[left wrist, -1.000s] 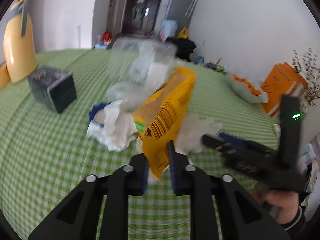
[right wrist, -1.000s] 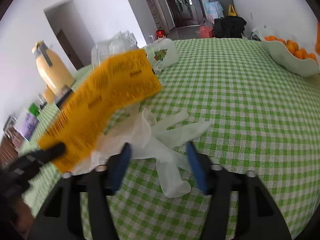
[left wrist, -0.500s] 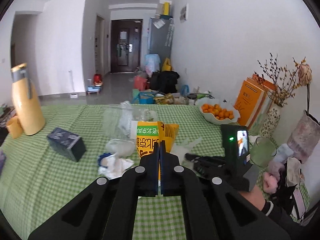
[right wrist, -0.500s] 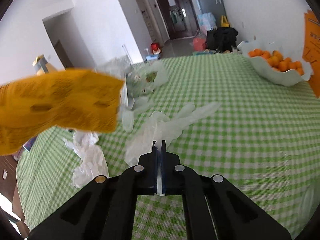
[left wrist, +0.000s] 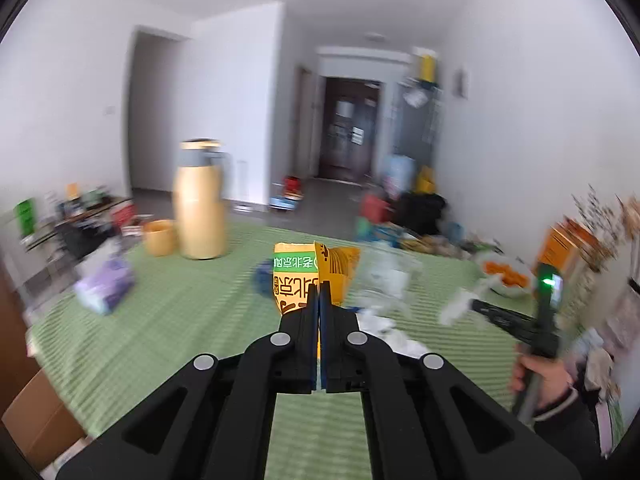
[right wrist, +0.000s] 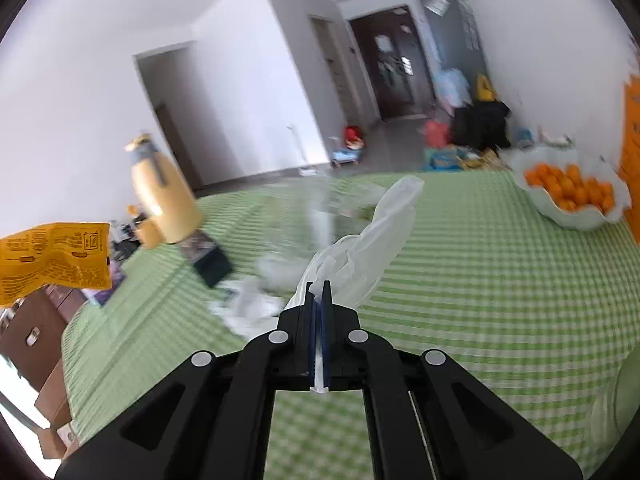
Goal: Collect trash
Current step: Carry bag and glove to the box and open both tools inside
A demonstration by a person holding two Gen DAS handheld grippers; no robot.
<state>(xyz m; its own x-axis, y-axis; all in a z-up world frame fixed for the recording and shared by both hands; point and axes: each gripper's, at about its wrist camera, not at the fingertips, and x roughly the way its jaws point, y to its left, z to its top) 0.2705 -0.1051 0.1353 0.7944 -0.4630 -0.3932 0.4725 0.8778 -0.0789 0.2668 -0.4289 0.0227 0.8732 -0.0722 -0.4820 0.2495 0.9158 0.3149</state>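
My left gripper is shut on a yellow snack bag, which it holds up above the green checked tablecloth. The same yellow snack bag shows at the left edge of the right wrist view. My right gripper is shut on a thin white plastic glove, lifted off the cloth. In the left wrist view the right gripper is at the right, held by a hand, with the glove hanging from its tip. White crumpled paper and clear plastic wrapping lie on the table.
A yellow thermos jug and a small yellow cup stand at the far left. A dark box and a purple pack lie on the cloth. A white bowl of oranges sits far right, next to an orange box.
Both grippers closed, the left on the yellow bag and the right on the glove. Both rose off the table with their loads, and the left view swung up and leftward.
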